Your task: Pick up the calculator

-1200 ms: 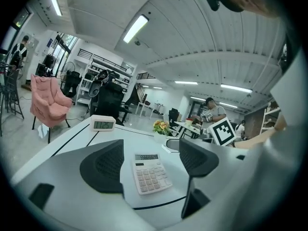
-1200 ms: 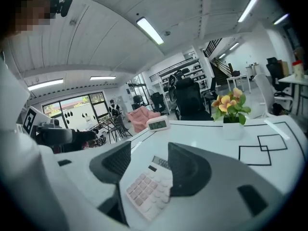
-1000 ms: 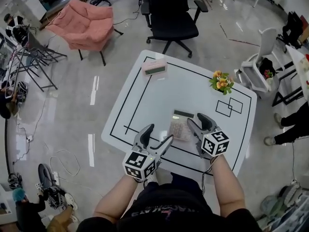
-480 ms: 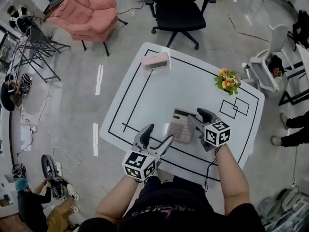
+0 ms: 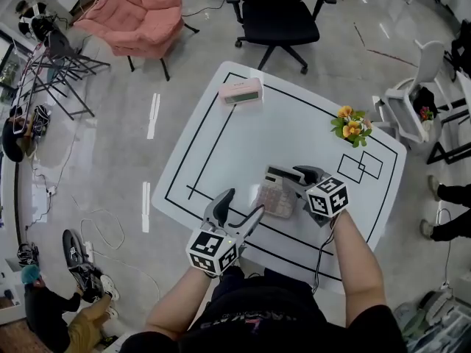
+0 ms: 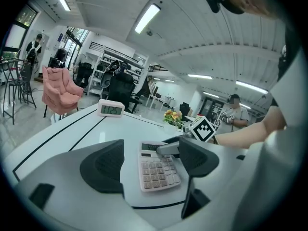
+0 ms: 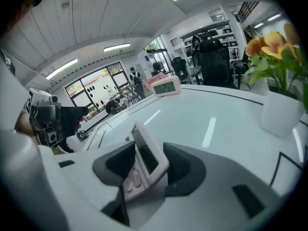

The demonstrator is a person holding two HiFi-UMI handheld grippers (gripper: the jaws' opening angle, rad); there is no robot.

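Calculator [image 5: 278,195] lies display-end between right gripper [image 7: 147,167] jaws, just closed onto it; left gripper [image 6: 150,161] jaws open.

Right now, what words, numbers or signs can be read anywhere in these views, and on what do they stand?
"11:25" on the desk clock; the last digit is uncertain.
Keys and display of the calculator: too blurred to read.
Marker cubes: black-and-white square patterns only, no words.
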